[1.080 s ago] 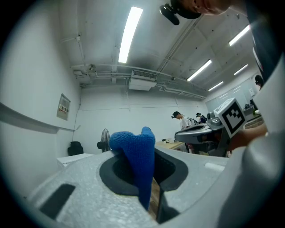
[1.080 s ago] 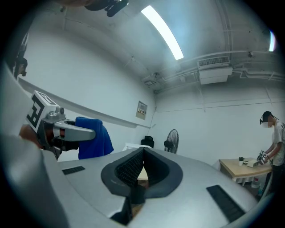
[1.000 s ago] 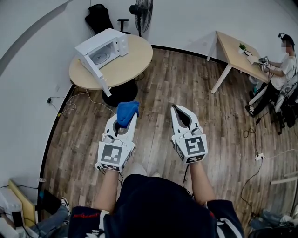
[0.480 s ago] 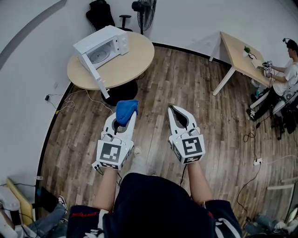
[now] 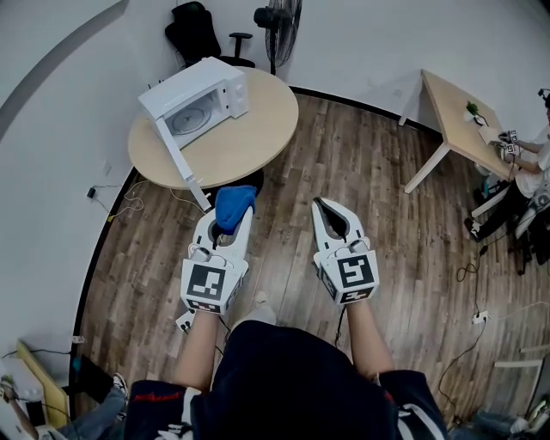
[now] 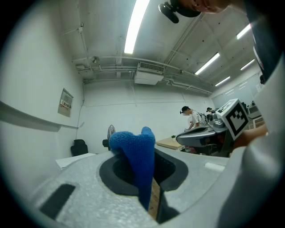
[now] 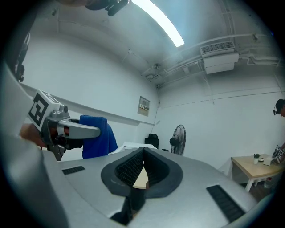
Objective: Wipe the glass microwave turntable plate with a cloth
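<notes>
- The left tool [image 5: 232, 225] was clamped on a blue cloth [image 5: 235, 206]. The cloth bunched up over the tips and hung down between the jaws.
- The right tool [image 5: 324, 209] had its jaws pressed together with nothing in them.
- Both tools were held out side by side over the wood floor [image 5: 387, 206], with a gap between them.
- Just ahead of the left tool stood a round bench [image 5: 253, 137] with a white microwave [image 5: 215, 82] on it, its door [image 5: 176, 155] swung open.
- The glass turntable plate [image 5: 191, 119] sat inside the microwave, well apart from the cloth.
- Farther out, a fan [image 5: 284, 17] and a black chair [image 5: 196, 33] stood behind the round bench. Off to the right, a person [image 5: 534, 168] sat at a second bench [image 5: 455, 107].
</notes>
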Tool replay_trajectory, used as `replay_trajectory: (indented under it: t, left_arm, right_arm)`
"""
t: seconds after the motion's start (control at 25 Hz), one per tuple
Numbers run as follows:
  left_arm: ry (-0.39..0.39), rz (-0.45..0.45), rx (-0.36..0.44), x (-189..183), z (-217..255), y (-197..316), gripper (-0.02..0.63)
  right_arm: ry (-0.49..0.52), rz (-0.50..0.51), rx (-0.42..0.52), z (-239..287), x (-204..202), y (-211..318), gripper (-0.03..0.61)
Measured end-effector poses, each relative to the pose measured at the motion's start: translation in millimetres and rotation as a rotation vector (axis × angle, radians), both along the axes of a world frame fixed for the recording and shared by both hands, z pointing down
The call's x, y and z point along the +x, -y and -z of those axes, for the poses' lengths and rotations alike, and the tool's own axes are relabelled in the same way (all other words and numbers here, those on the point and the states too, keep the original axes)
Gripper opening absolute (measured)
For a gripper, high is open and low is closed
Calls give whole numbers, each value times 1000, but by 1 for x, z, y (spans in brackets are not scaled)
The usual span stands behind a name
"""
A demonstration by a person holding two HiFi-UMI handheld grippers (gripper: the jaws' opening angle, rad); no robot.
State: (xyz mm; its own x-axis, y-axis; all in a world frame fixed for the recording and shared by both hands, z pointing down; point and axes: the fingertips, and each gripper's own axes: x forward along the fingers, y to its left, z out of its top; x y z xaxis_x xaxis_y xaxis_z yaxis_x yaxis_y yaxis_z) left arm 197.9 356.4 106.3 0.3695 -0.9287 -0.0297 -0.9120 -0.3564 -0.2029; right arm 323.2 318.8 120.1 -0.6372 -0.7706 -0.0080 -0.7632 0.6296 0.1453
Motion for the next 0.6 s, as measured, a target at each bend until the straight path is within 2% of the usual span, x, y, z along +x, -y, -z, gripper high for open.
replay_trajectory:
  t: [0.6]
  left_arm:
    - [-2, -15, -2, -88, 12, 154, 54]
  right_arm:
    - [-13, -5, -2, 12, -92, 153, 9]
